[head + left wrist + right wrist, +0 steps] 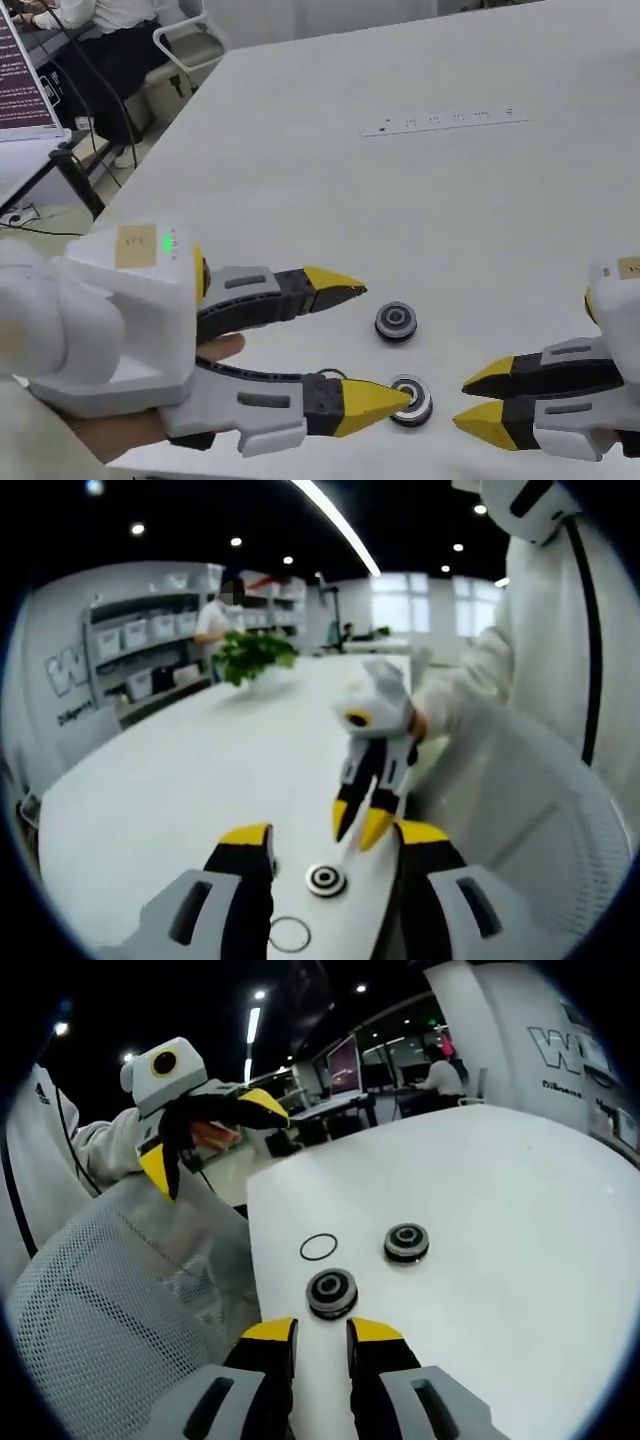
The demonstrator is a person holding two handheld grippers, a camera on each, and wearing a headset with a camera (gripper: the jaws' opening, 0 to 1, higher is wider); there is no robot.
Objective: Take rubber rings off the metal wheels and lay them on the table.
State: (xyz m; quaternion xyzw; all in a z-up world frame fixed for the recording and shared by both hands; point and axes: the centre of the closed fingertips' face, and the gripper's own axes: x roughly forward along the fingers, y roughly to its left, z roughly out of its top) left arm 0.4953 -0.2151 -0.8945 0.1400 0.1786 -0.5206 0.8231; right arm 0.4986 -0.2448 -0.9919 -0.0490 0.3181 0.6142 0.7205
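Two metal wheels with dark rims lie flat near the table's front edge: the far wheel (397,321) (406,1243) and the near wheel (412,400) (326,879) (332,1292). A thin black rubber ring (318,1247) (288,935) lies loose on the table beside them. My left gripper (370,345) (333,838) is open wide, its lower tip next to the near wheel, with nothing held. My right gripper (465,402) (322,1332) points at the near wheel from the right, its jaws a little apart and empty.
The white table (330,180) stretches far back, with a flat white socket strip (445,120) across it. A mesh chair (120,1290) stands close by the table's front edge. A potted plant (250,655) stands far down the table. A seated person (100,20) is beyond the far left corner.
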